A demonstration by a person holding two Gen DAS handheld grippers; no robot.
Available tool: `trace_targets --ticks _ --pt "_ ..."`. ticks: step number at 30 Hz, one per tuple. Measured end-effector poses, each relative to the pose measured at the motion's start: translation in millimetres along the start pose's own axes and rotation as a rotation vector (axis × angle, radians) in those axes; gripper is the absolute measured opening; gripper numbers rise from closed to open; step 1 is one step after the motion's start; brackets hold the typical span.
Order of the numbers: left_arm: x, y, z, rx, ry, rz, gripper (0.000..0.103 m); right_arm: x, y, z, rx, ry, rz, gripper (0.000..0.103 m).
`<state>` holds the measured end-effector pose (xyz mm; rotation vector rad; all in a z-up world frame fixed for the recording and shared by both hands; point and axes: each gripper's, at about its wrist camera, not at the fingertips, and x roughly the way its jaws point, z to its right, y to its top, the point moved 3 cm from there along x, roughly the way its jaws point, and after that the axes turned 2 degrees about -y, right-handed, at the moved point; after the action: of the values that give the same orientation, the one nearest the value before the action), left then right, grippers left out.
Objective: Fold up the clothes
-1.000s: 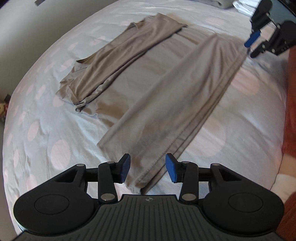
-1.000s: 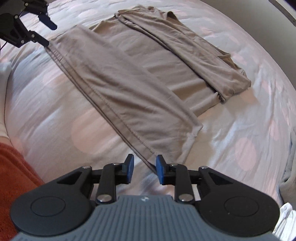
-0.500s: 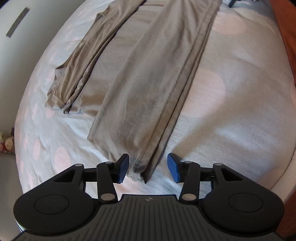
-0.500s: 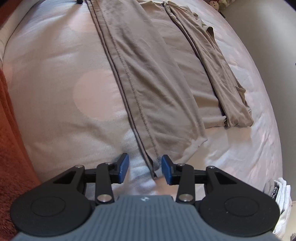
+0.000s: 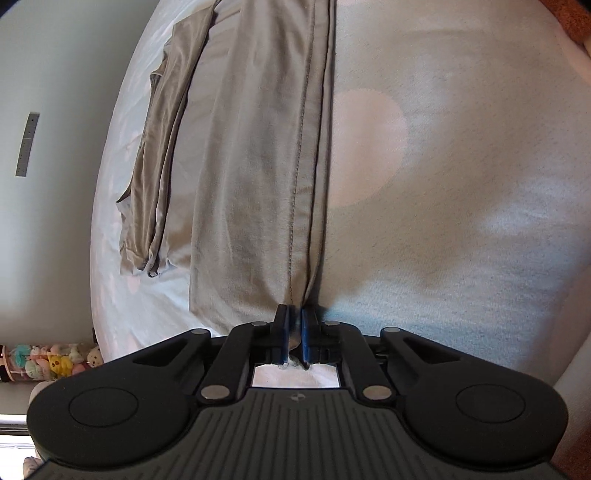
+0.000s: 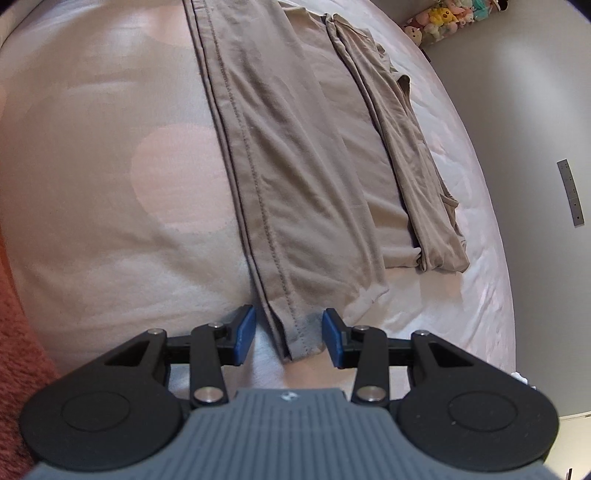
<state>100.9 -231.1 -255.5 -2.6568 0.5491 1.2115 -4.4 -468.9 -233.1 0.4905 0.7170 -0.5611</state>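
A taupe, soft jersey garment [image 5: 255,177], partly folded lengthwise, lies flat on a pale bedsheet with large pink dots [image 5: 461,192]. The left gripper [image 5: 294,334] has its blue pads pressed together on a corner of the garment's stitched hem. At the other corner of that hem, the right gripper [image 6: 289,335] stands part open, one blue-padded finger on each side of the cloth, neither pad touching it. A row of plush toys [image 6: 448,16] sits beyond the bed.
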Motion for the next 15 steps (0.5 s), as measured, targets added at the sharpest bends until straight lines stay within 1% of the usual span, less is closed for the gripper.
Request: trace_targets --ticks 1,2,3,4,5,8,10,13,15 --pt "0.2 0.1 0.0 0.001 0.004 -0.001 0.002 0.4 0.8 -0.9 -0.007 -0.001 0.001 0.039" --pt "-0.1 0.0 -0.4 0.001 0.006 0.000 0.002 0.7 1.7 -1.7 -0.015 -0.002 0.002 0.027" --pt "-1.0 -0.3 -1.9 -0.005 0.007 0.003 0.002 0.0 1.3 -1.2 -0.011 -0.005 0.004 0.019" --pt "-2.9 -0.8 -4.7 -0.020 0.010 0.007 0.002 -0.8 0.9 -0.7 -0.008 -0.008 0.007 0.012" --pt "-5.2 -1.5 -8.5 -0.042 0.015 0.012 0.002 -1.6 0.4 -0.2 -0.004 -0.011 0.010 0.009" --pt "-18.0 -5.4 -29.7 -0.165 0.028 0.035 0.001 -8.2 -1.9 6.5 0.034 -0.030 0.025 0.006" --pt "-29.4 -10.0 -48.1 -0.264 0.034 0.055 0.001 -16.2 -1.8 13.1 0.056 -0.062 0.046 0.005" --pt "-50.5 -17.8 -71.3 -0.381 0.049 0.090 0.001 -38.6 -1.0 28.4 0.132 -0.111 0.090 0.005" --pt "-64.6 -20.4 -85.8 -0.438 0.064 0.114 0.001 -55.0 0.7 38.7 0.176 -0.152 0.107 0.005"
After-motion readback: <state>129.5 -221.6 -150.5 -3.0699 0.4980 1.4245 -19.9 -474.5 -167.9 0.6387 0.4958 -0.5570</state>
